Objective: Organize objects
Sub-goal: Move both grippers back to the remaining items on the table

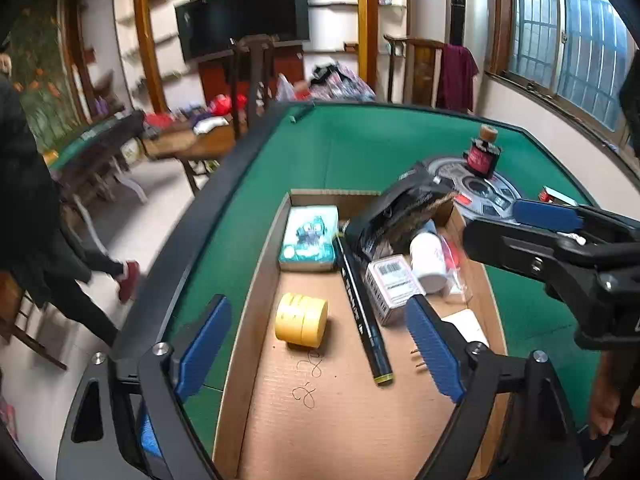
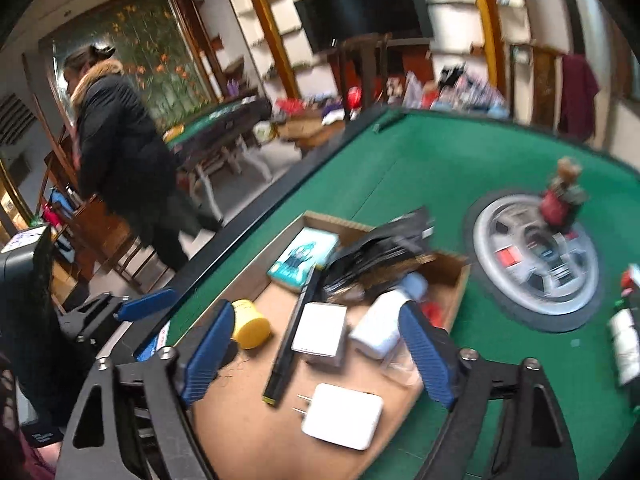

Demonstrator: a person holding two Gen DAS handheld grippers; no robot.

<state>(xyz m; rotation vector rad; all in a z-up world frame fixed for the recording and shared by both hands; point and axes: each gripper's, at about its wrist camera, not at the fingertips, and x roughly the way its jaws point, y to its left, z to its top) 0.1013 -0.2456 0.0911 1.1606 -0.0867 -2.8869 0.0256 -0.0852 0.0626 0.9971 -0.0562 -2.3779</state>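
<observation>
Looking at box (image 1: 256, 320): tape (image 1: 302, 320), pen (image 1: 362, 312), charger (image 2: 342, 416) already inside
Left on table (image 1: 360, 148): small bottle (image 1: 482, 156)
Left gripper (image 1: 320, 344): wide, empty
Right gripper (image 2: 320, 348): wide, empty

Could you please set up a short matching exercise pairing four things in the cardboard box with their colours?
Things:
1. tape roll
2. long pen
3. plug adapter
4. flat packet at the box's far corner

Colours:
a. black
b. teal
c. yellow
d. white

Pairs: 1-c, 2-a, 3-d, 4-b
</observation>
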